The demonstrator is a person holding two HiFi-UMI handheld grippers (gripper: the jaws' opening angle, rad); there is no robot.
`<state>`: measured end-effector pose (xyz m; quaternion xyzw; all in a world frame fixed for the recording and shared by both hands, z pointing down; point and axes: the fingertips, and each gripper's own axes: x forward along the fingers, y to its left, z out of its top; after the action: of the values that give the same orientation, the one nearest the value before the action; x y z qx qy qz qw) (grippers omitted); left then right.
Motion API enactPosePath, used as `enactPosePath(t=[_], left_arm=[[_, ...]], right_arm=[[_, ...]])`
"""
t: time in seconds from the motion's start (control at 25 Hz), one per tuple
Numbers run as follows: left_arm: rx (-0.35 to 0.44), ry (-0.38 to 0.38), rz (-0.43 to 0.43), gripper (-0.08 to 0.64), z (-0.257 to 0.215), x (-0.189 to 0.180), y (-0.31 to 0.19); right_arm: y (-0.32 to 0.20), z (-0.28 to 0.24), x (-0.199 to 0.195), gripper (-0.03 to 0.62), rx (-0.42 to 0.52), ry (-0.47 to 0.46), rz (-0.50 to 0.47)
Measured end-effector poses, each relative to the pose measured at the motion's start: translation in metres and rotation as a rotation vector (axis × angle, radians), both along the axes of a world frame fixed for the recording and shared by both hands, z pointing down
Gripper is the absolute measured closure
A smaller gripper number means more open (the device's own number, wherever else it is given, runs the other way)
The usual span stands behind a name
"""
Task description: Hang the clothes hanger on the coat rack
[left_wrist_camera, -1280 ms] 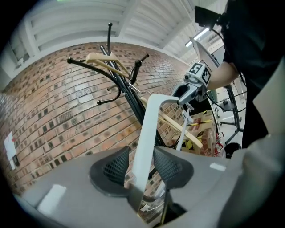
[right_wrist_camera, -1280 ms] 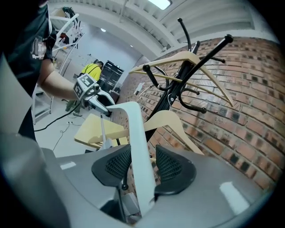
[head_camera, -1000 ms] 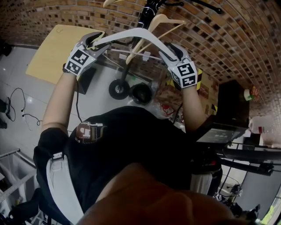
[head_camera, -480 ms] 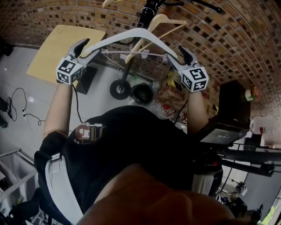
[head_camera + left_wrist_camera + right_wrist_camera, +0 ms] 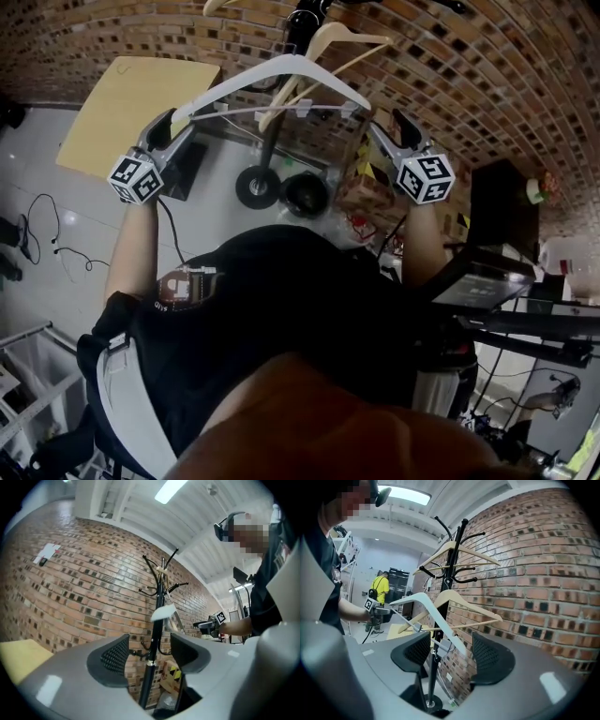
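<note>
Head view: white plastic clothes hanger (image 5: 295, 62) on black metal coat rack (image 5: 296, 23); left gripper (image 5: 176, 127), right gripper (image 5: 387, 127) flanking the hanger, jaws wide apart, empty; a snag could unhook it.

Open air flanks the coat rack (image 5: 156, 620) on both sides; the white hanger (image 5: 298, 62) and wooden hangers (image 5: 337, 36) crowd its front (boxes (image 5: 361, 194) at its foot), brick wall (image 5: 487, 75) behind.

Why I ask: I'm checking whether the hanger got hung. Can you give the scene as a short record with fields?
white hanger: hanging on the coat rack, free of both grippers
wooden hangers: two, on the same rack
left gripper: jaws open, empty
right gripper: jaws open, empty
backdrop: brick wall
</note>
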<state>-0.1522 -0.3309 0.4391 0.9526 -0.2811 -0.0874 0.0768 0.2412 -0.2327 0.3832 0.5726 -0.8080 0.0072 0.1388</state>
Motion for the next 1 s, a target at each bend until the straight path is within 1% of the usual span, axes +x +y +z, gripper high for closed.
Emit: enactPosePath(t=[0.12,0.24,0.36,0.48,0.56,0.64,0.76,0.88,0.92,1.0], left_arm=[[-0.087,-0.050,-0.005,0.287,0.045,-0.002,0.007],[-0.163,-0.073,0.036,0.288,0.082,0.011,0.023],[-0.220,-0.086,0.095,0.288,0.109,0.036,0.042],[-0.278,-0.066,0.160,0.300,0.120,0.074,0.068],[-0.305,-0.057,0.220,0.325,0.124,0.105,0.091],[-0.321,-0.049,0.266,0.377,0.129,0.138,0.117],[-0.359,-0.024,0.307,0.438,0.136,0.185,0.153],[-0.379,-0.041,0.341,0.497,0.142,0.225,0.181],[-0.378,-0.049,0.349,0.517,0.144,0.237,0.187],[-0.376,-0.053,0.360,0.546,0.149,0.256,0.197]], right_arm=[[0.010,0.013,0.008,0.302,-0.013,-0.028,0.021],[0.020,0.028,0.011,0.310,-0.032,-0.049,0.029],[0.027,0.045,0.012,0.321,-0.052,-0.095,0.016],[0.035,0.063,0.015,0.340,-0.067,-0.155,-0.015],[0.043,0.076,0.017,0.371,-0.072,-0.208,-0.041],[0.052,0.094,0.022,0.417,-0.093,-0.255,-0.068],[0.073,0.129,0.034,0.491,-0.154,-0.310,-0.085],[0.096,0.161,0.044,0.566,-0.210,-0.380,-0.087],[0.102,0.170,0.046,0.577,-0.229,-0.404,-0.093],[0.112,0.183,0.050,0.578,-0.263,-0.434,-0.116]])
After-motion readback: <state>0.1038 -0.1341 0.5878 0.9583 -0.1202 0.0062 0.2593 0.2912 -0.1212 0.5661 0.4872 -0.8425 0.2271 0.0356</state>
